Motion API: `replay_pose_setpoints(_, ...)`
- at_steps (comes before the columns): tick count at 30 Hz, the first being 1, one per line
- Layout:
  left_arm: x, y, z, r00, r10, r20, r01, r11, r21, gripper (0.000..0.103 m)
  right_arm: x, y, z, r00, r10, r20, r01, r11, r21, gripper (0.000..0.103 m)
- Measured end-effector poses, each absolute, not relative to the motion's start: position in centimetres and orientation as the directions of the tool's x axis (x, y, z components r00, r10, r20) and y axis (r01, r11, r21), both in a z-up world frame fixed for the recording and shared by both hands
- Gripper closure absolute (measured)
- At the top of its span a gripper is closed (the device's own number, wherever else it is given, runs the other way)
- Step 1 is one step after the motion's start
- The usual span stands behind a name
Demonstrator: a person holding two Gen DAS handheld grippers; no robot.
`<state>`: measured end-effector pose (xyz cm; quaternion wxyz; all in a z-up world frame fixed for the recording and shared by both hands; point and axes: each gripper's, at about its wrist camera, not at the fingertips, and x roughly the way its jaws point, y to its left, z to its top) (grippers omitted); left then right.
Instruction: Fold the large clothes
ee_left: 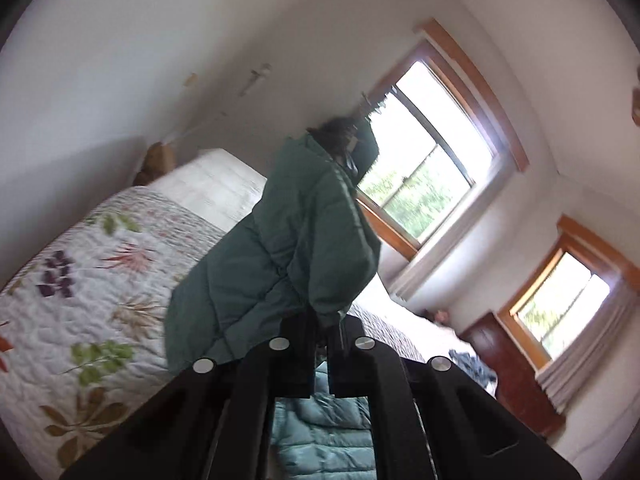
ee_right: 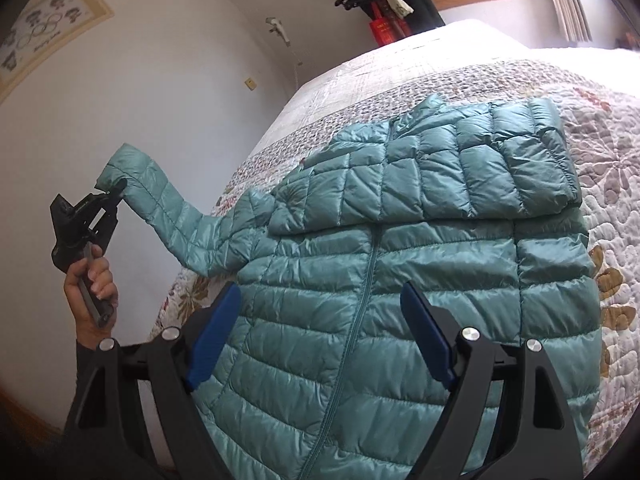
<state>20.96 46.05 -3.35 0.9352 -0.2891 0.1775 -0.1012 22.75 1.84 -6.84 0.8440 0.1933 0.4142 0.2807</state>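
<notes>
left gripper (ee_right: 116, 190) clamps jacket sleeve (ee_right: 160, 208), right gripper (ee_right: 320, 320) agape (empty)

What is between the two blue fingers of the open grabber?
In the right wrist view, the teal puffer jacket lies on the quilt between the right gripper's blue fingers, zipper running up the gap. Nothing else is there.

Wall poster (ee_right: 48, 28) lettering too blurred to read, no other legible text
</notes>
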Motion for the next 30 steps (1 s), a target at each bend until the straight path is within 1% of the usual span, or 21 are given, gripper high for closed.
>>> replay_pose_setpoints(5,25.6,39.4,-5.5,0.845,-0.38,-0.376,0.156,0.848,-0.507,0.1,25.8,0.8,-7.3,0.477,0.658,-0.583,-0.256,0.738,0.624,0.021)
replay_pose_setpoints(11,30.9,32.1,-11.8,0.712,-0.454,-0.536,0.206,0.865,-0.458,0.1,29.4,-0.4,-8.5,0.452,0.681,-0.576,-0.19,0.705,0.684,0.021)
replay_pose_setpoints(15,32.7,28.8,-16.1,0.625,-0.471,-0.623,0.226,0.873,-0.433,0.1,32.5,-1.0,-9.3,0.415,0.722,-0.553,-0.145,0.653,0.743,0.021)
replay_pose_setpoints(16,33.0,28.1,-17.1,0.603,-0.472,-0.643,0.229,0.875,-0.427,0.1,33.3,-1.0,-9.4,0.41,0.729,-0.548,-0.136,0.643,0.754,0.02)
replay_pose_setpoints(19,34.0,27.0,-19.4,0.544,-0.474,-0.692,0.24,0.878,-0.414,0.096,36.2,-0.5,-10.1,0.357,0.776,-0.521,-0.112,0.589,0.8,0.018)
replay_pose_setpoints(20,34.0,27.2,-19.8,0.532,-0.485,-0.694,0.247,0.873,-0.421,0.088,37.0,-0.1,-10.4,0.331,0.795,-0.509,-0.11,0.568,0.816,0.018)
replay_pose_setpoints(21,33.8,27.2,-19.8,0.522,-0.502,-0.689,0.253,0.863,-0.437,0.077,38.1,0.6,-10.7,0.294,0.814,-0.5,-0.112,0.549,0.828,0.018)
replay_pose_setpoints(22,33.5,27.5,-19.6,0.523,-0.515,-0.68,0.256,0.855,-0.451,0.07,38.9,1.1,-10.9,0.277,0.819,-0.503,-0.109,0.547,0.83,0.018)
replay_pose_setpoints(24,32.5,28.2,-18.6,0.541,-0.531,-0.652,0.269,0.844,-0.464,0.041,40.6,2.8,-11.4,0.231,0.831,-0.507,-0.122,0.542,0.832,0.018)
replay_pose_setpoints(25,31.9,28.9,-18.0,0.557,-0.533,-0.637,0.273,0.842,-0.465,0.036,41.4,3.8,-11.7,0.201,0.836,-0.511,-0.129,0.539,0.832,0.018)
replay_pose_setpoints(26,31.3,28.8,-17.0,0.567,-0.54,-0.622,0.279,0.836,-0.472,0.034,42.1,4.6,-12.1,0.179,0.837,-0.518,-0.124,0.541,0.832,0.018)
replay_pose_setpoints(29,29.4,30.8,-15.0,0.59,-0.575,-0.567,0.29,0.806,-0.515,0.032,44.1,7.0,-13.4,0.119,0.839,-0.531,-0.111,0.542,0.833,0.019)
replay_pose_setpoints(30,29.0,31.4,-14.5,0.599,-0.581,-0.551,0.29,0.799,-0.527,0.032,44.6,7.8,-13.8,0.106,0.832,-0.544,-0.107,0.553,0.826,0.022)
